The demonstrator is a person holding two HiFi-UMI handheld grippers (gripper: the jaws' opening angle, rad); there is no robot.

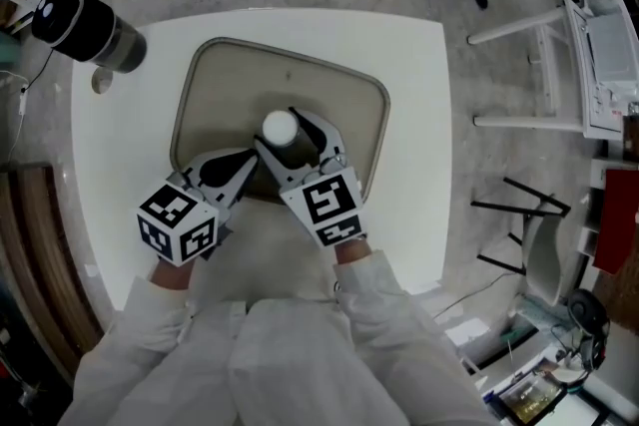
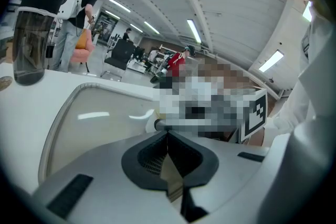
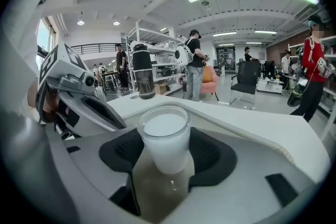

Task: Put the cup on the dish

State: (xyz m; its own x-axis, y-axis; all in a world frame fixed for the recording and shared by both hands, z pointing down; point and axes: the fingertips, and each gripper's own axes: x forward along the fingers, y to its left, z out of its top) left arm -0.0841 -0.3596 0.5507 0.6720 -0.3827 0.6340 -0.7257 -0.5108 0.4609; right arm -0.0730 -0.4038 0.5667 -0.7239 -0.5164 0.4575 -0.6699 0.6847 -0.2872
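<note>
A small translucent white cup [image 1: 280,127] stands upright over the near half of the beige dish [image 1: 215,75], a rounded tray on the white table [image 1: 419,95]. My right gripper [image 1: 292,133] is shut on the cup; in the right gripper view the cup [image 3: 165,136] sits between the dark pads [image 3: 212,157] with the dish [image 3: 157,191] below it. Whether the cup touches the dish I cannot tell. My left gripper [image 1: 252,158] lies just left of the cup, over the dish's near edge. In the left gripper view its jaws [image 2: 168,139] meet with nothing held, and the dish [image 2: 94,118] spreads ahead.
A tall black flask [image 1: 85,27] lies at the table's far left corner, with a small round cap [image 1: 102,81] beside it. A white metal frame [image 1: 559,65] stands on the floor to the right. People are standing in the hall behind.
</note>
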